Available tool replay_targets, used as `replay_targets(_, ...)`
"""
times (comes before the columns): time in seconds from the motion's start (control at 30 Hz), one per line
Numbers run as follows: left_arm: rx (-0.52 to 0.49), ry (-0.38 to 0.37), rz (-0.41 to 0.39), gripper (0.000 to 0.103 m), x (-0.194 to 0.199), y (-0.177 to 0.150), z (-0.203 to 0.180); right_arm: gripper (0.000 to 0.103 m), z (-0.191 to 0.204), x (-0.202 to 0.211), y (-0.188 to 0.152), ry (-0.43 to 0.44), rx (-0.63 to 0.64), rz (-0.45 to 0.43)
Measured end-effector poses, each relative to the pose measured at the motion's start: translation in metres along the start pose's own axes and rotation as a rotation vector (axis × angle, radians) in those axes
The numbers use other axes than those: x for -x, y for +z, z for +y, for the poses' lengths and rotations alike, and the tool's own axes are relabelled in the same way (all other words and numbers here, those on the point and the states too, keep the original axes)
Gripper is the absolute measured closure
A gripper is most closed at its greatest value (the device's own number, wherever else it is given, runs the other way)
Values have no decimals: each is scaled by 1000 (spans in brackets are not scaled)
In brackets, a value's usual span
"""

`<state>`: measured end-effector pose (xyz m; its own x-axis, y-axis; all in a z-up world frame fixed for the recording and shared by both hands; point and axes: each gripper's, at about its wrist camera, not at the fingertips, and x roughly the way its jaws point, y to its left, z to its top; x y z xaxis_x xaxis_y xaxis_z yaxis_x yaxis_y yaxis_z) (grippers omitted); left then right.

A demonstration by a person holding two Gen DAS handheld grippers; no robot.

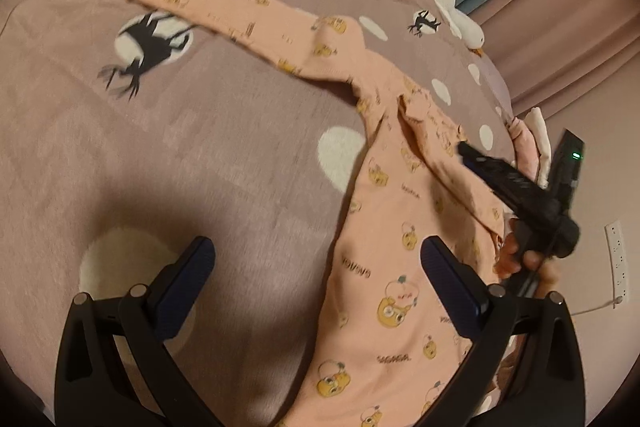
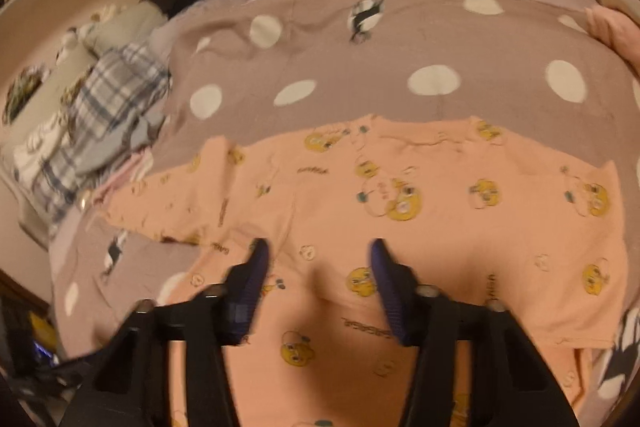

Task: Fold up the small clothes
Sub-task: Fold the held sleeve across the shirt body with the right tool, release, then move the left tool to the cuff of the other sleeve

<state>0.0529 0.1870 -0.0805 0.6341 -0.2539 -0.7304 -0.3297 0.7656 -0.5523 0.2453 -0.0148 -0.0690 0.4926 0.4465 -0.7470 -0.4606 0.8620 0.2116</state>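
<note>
Lying flat on the dotted bedspread (image 2: 360, 67), a peach garment (image 2: 440, 195).

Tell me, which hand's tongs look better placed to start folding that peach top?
Probably the right. Its tongs stand open directly over the peach top, with fabric between the tips. The left tongs are open too, but mostly over the bedspread beside it.

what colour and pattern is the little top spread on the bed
The little top is peach-pink, printed with yellow cartoon characters and small dark lettering; clearest in the right wrist view.
</note>
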Motion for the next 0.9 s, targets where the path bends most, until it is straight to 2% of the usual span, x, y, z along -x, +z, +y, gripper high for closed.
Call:
replay_targets(0.03,-10,-2,-7,0,1,3,-3,71,11,-10,2,-10,24,2)
replay_targets(0.13,-42,1,-25,0,2,11,-14,79,35,-35,7,-20,61,12)
replay_targets(0.27,-67,-3,-22,0,-1,17,-23,88,50,-75,2,-2,52,102)
replay_targets(0.3,-74,-4,-16,0,-3,18,-25,88,57,-75,0,11,76,93)
replay_targets(0.33,-81,-3,-11,0,-5,19,-27,88,64,-74,-1,54,98,90)
replay_targets(0.37,-85,-1,-6,0,-7,20,-28,88,67,-73,-1,140,92,113)
replay_targets(0.4,-89,-2,-1,0,-9,22,-29,88,69,-70,-2,168,96,120)
replay_targets(0.47,-98,-13,3,0,-14,27,-34,88,69,-59,-3,156,131,101)
replay_targets(0.53,-120,-30,10,0,-20,34,-44,88,58,-45,-3,155,117,81)
replay_targets(0.67,-202,-63,19,0,-40,51,-75,88,6,-6,0,140,-33,5)
replay_targets(0.77,-258,-102,41,0,-63,62,-103,88,-38,20,-3,55,-120,-51)
replay_targets(0.9,-341,-159,78,2,-104,71,-145,88,-77,36,-14,-30,-231,-67)
